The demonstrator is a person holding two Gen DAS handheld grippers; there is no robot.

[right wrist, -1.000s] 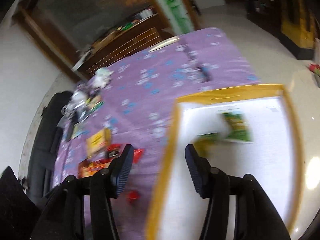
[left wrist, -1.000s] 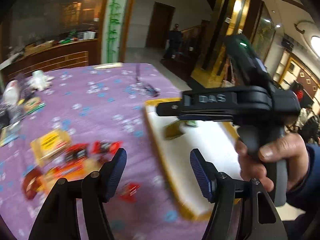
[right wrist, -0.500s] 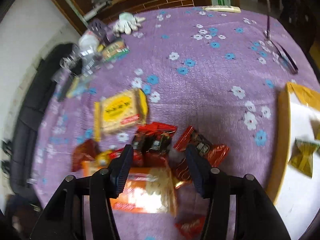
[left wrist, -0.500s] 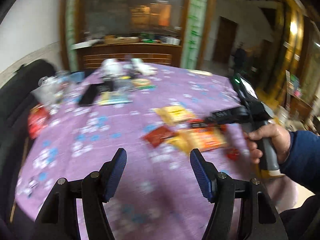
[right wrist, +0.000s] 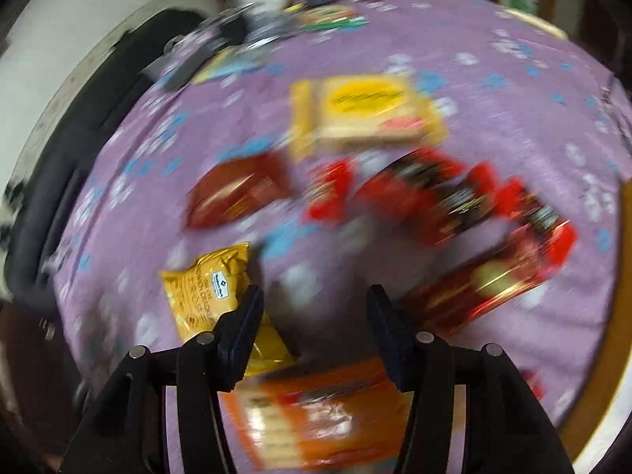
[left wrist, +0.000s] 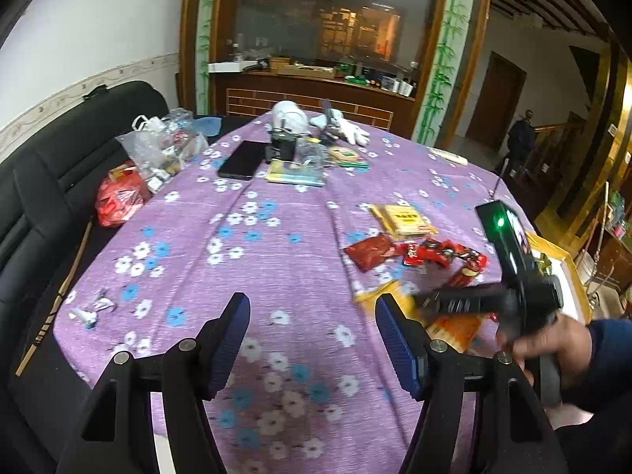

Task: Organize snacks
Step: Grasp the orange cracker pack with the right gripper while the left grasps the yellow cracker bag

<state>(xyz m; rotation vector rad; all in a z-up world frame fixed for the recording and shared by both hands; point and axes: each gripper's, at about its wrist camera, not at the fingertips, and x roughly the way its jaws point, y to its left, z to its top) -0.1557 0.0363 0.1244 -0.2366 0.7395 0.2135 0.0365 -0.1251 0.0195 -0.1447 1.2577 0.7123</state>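
Here the left gripper (left wrist: 312,339) hangs over the near edge of the purple flowered tablecloth (left wrist: 256,237), its blue-padded jaws spread wide with nothing between them. In the right wrist view, which is smeared by motion, the right gripper (right wrist: 314,331) also has its jaws wide apart and grips nothing. Just beneath its fingers lies an orange snack packet (right wrist: 316,414), and its left finger overlaps a small yellow cracker pouch (right wrist: 213,296); whether it touches the pouch cannot be told. From the left wrist view the same gripper shows at the right, held in the person's right hand (left wrist: 553,343), a green light on its body.

Beyond the orange packet the snacks sit in a loose cluster on the cloth. To the right lies a red box with a gold emblem (right wrist: 493,276). Past it comes a row of red and black wrappers (left wrist: 442,254), and to the left of these a dark red sachet (left wrist: 369,251). Farther still lies a flat yellow cracker pack (left wrist: 403,219). At the right edge of the table sits a white tray with a yellow rim (left wrist: 568,272), holding something green that is mostly hidden.

Toward the far side rest a black phone (left wrist: 243,160), a yellowish flat packet (left wrist: 294,172), a white glove (left wrist: 347,128) and clear plastic bags (left wrist: 158,146). A red bag (left wrist: 120,197) lies by the black sofa (left wrist: 47,181).
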